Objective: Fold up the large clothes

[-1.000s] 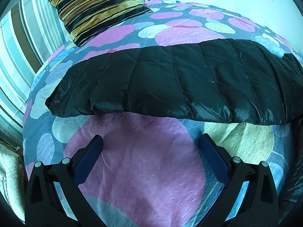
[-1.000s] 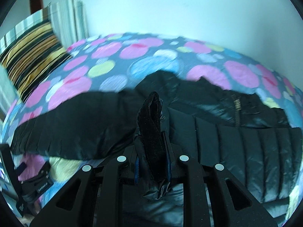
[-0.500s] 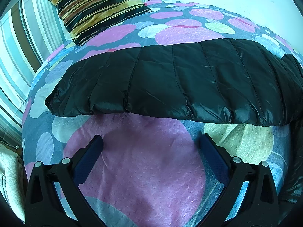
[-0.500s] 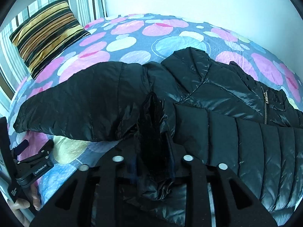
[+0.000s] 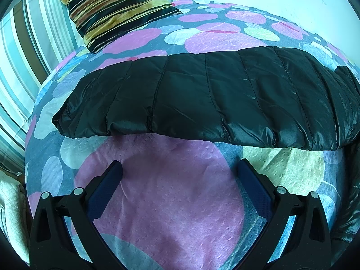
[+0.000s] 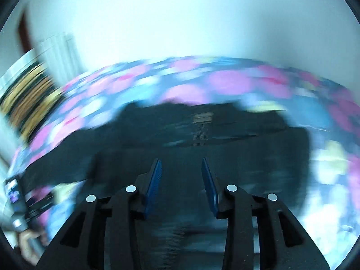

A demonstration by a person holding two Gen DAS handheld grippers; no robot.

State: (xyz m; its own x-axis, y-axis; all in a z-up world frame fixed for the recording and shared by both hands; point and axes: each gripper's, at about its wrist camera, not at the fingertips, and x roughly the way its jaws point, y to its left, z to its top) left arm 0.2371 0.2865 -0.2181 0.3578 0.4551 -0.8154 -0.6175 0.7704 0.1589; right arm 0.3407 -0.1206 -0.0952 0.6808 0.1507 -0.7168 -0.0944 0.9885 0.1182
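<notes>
My left gripper (image 5: 178, 171) hangs over the bedspread (image 5: 180, 202), pitched downward, its blue pads set wide apart with nothing between them but a bare pink disc of the print. Directly ahead of the fingertips, near but not touching, lies the folded edge of the black quilted jacket (image 5: 213, 103). That edge runs crosswise to my pointing line, left to right across the whole view, so the garment's long axis lies square to this gripper. Its left end stops short of the striped cushion (image 5: 117, 11), well apart from it; its right end passes out of the left wrist view.

My right gripper (image 6: 181, 168) is over the jacket (image 6: 202, 148) itself. The right wrist view is heavily smeared, so detail is poor, but the two blue pads show a clear gap, and no cloth is visible between them; I judge it empty. Its jaws have just been closing slightly from a wider setting, with no cloth between them. The dark mass of the garment fills the ground ahead of and beneath it, stretching to either side. A pale label-like patch further off is too blurred to identify.

Finding: the right gripper is the nearer to the jacket, being above it, while the left stands off the near edge. In my judgement the next fold depends on that near edge lying broadside to the left gripper, ready for a straight forward reach.
</notes>
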